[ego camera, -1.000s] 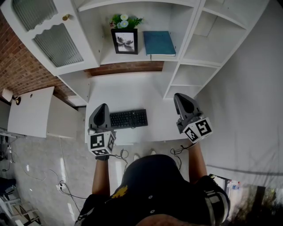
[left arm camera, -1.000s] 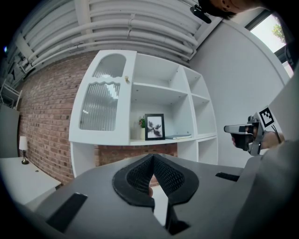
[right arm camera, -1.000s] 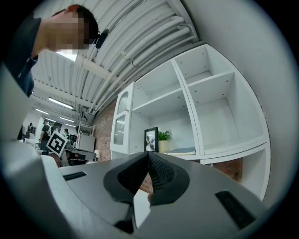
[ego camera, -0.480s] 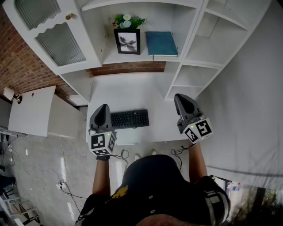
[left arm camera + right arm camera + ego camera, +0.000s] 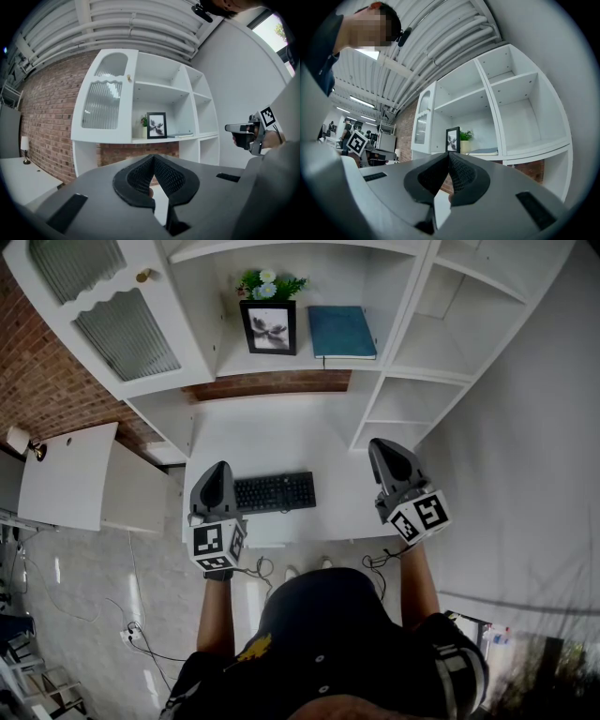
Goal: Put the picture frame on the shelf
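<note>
Left gripper [image 5: 153, 160]: jaws closed tip to tip, nothing between them. Right gripper [image 5: 448, 158]: the same, jaws together and empty. We hold both low over the near edge of the desk [image 5: 281, 432]. The left one is just beside the keyboard [image 5: 274, 491], and the right one is well apart on the other side.

Picture frame [image 5: 272, 327]: it stands upright on the shelf [image 5: 300, 362] above the desk, face toward us. A small potted plant [image 5: 268, 283] is close behind it and a blue book [image 5: 341, 331] lies flat just beside it. Neither gripper is near it. We judge the placement done.

Risks from here:
- We cannot tell what props the frame, a rear stand or the plant pot. If it only leans on the pot, it may slide or tip forward off the shelf.
- How far it stands from the shelf lip is unclear, so a bump to the desk or shelf unit could bring it down.
- If we reach back in to straighten it with closed jaws, they would push rather than grip. That could topple the frame onto the book or into the plant.
- Lowering the left gripper carelessly would strike the keyboard.
</note>
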Demonstrator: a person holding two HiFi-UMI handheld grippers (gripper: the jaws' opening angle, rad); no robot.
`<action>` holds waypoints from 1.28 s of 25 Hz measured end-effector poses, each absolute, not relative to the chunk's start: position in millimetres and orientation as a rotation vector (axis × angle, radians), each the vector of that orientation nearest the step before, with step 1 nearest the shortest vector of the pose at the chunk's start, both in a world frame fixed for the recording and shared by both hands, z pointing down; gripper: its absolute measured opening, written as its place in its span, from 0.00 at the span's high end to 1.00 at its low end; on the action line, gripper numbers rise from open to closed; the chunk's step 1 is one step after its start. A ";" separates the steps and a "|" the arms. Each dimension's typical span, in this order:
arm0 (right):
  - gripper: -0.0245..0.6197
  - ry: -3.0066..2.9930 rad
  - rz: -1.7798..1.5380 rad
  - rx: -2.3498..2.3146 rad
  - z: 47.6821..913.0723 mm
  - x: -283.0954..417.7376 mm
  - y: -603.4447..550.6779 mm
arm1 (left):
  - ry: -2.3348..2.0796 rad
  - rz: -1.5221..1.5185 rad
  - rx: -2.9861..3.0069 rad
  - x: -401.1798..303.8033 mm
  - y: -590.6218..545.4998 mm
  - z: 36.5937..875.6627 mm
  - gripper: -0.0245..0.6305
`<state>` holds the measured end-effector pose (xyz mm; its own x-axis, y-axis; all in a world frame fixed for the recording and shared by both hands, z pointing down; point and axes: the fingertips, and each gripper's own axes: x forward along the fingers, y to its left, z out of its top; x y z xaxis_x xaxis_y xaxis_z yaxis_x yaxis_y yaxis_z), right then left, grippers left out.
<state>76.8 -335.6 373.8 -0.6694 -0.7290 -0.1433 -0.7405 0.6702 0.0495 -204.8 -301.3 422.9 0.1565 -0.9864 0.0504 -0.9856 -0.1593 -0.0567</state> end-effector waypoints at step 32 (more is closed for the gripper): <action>0.95 2.773 0.197 -1.259 373.9 76.6 -327.1 | 2.012 -0.117 -2.409 -201.7 -299.6 426.2 0.93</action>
<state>76.6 -327.1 373.9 -0.6564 -0.7423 -0.1345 -0.7538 0.6522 0.0800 -201.7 -299.6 426.2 0.1763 -0.9827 0.0565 -0.9827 -0.1791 -0.0480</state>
